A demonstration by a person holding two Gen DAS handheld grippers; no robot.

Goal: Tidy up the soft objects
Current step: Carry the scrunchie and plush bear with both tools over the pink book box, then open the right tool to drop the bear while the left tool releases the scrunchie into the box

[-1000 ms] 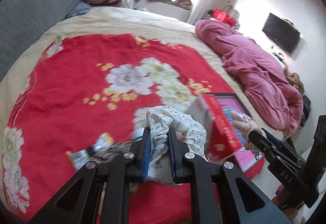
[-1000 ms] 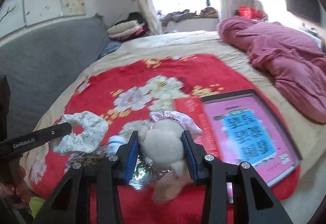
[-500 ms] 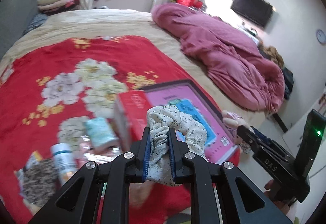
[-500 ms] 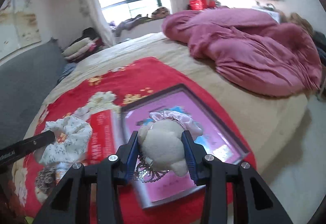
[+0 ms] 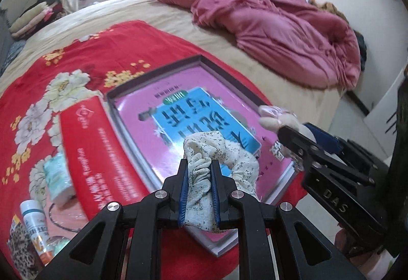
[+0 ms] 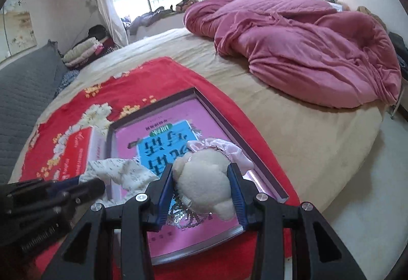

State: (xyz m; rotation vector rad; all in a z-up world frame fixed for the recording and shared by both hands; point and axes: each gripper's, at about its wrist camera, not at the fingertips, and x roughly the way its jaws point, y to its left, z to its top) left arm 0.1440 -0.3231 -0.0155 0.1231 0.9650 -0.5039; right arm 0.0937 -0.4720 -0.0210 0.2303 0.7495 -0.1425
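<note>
Left wrist view: the left gripper [image 5: 199,178] has its blue-padded jaws clenched on a floral scrunchie [image 5: 219,160], a ruffled ring of thin cream cotton speckled with tiny dark sprigs, bunched tight between the pads and puffing out loosely to the right. It hangs over the near corner of a shallow pink box [image 5: 178,111], a flat rectangular tray with a dark raised rim and a glossy printed bottom bearing a blue panel. In the right wrist view the right gripper [image 6: 201,183] grasps a plush toy [image 6: 204,178], a rounded cream body with a short nubbly pile and a frill of shiny pale pink satin at its top; it too is held above the box, over the near right part. Just beside the box's left edge lies a red carton [image 5: 89,147], long and smooth with white lettering. Further left sit a soft mint tissue pack [image 5: 57,178] and a small white bottle [image 5: 34,216]. All rest on a red blanket [image 5: 76,50] printed with white flowers, spread over a beige bed [image 6: 293,127], with a crumpled, quilted mauve duvet [image 6: 306,50] heaped at the far side.
</note>
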